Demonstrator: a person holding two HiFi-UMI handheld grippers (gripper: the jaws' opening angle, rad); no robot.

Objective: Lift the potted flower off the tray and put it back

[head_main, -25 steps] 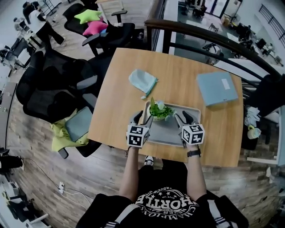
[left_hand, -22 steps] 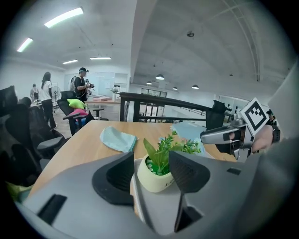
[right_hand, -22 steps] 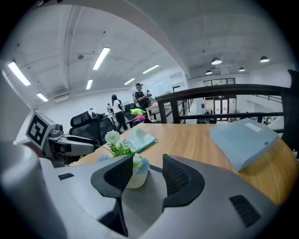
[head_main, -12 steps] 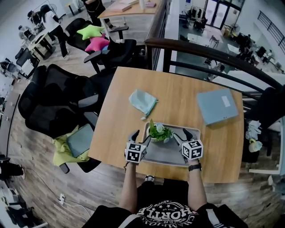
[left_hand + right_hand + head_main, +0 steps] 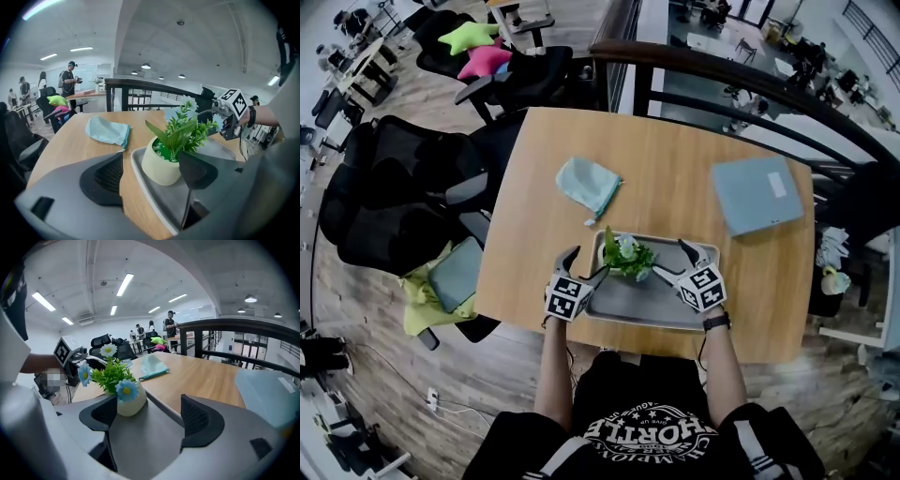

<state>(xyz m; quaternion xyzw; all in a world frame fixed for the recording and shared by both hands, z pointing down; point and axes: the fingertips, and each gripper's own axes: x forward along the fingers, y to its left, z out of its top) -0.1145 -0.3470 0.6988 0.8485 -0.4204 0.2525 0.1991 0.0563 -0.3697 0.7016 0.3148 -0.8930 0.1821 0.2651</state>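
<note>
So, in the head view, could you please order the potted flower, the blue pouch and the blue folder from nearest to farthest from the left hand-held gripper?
1. Potted flower, just right of the left hand-held gripper.
2. Blue pouch, farther up the table.
3. Blue folder, far right corner.

Bright ceiling strip lights, soft shadows; strong fisheye distortion, dark vignetted corners.
</note>
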